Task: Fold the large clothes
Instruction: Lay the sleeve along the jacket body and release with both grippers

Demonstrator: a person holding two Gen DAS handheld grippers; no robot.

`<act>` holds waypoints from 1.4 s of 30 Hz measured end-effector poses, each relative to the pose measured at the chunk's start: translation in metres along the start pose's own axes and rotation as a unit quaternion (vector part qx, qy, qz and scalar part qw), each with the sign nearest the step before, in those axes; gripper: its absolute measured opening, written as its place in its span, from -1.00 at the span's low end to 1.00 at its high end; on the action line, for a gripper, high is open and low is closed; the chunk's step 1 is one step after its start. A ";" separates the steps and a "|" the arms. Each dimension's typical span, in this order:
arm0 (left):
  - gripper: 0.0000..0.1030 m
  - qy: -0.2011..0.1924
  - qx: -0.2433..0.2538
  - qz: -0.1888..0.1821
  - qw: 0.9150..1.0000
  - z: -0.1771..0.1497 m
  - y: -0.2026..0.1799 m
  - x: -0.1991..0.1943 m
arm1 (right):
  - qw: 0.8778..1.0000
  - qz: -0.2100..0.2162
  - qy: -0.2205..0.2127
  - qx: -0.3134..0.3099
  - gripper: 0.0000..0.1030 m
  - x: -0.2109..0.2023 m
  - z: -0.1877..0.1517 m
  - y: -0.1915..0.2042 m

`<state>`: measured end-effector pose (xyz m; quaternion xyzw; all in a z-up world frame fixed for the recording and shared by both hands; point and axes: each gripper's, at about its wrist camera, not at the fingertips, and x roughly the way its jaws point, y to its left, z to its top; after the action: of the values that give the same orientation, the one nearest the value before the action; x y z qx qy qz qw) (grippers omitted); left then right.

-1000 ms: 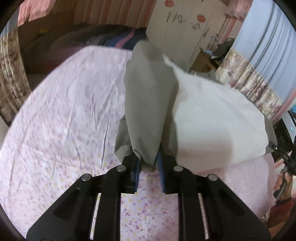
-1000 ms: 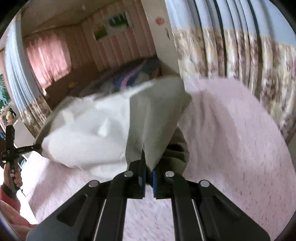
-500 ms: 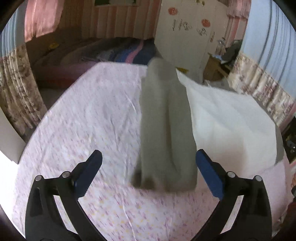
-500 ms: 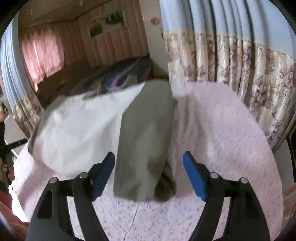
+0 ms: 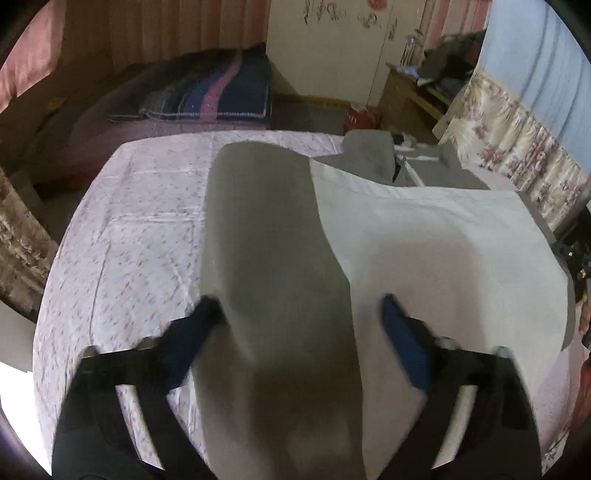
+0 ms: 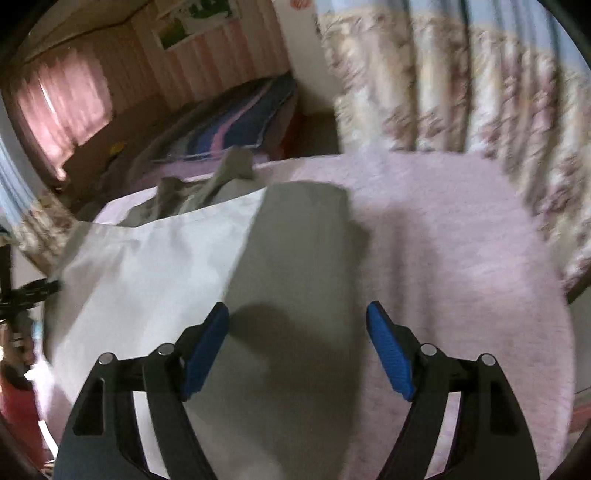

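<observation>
Grey-and-white garment (image 5: 424, 229) flat on the pink floral bedsheet (image 5: 140, 236). Left gripper (image 5: 301, 332) and right gripper (image 6: 297, 339) spread, gripping nothing, jaws just narrowing. Only left view shows wardrobe (image 5: 332, 44); right view shows wall picture (image 6: 192, 18).

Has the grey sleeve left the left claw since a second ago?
Yes. The left claw let go; the grey sleeve now lies flat on the floral bedsheet, jaws apart.

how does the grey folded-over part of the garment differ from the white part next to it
The grey folded-over strip is dark, long and narrow, running away from the camera. The white cloth panel is pale, much broader, and spreads sideways beside it. In the left wrist view the grey lies left of the white; both lie flat on the pink floral bedsheet.
</observation>
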<state>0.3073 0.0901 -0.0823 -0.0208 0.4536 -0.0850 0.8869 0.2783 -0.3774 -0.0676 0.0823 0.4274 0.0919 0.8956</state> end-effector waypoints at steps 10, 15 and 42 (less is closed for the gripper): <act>-0.84 -0.097 0.013 -0.001 0.995 0.012 -0.014 -0.034 | 0.977 -0.094 -0.147 -0.120 -0.97 -0.062 0.023 0.048; -0.68 -0.080 0.008 0.023 0.996 0.028 -0.010 -0.024 | 0.973 -0.117 -0.142 -0.142 -0.97 -0.048 0.053 0.052; 0.94 -0.087 -0.033 0.075 0.993 -0.064 -0.078 -0.038 | 0.987 -0.088 -0.103 -0.091 0.67 -0.023 -0.084 0.119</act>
<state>0.2230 0.0219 -0.0806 -0.0228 0.3778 -0.0011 0.9256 0.1873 -0.2617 -0.0758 -0.0283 0.3282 0.0417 0.9432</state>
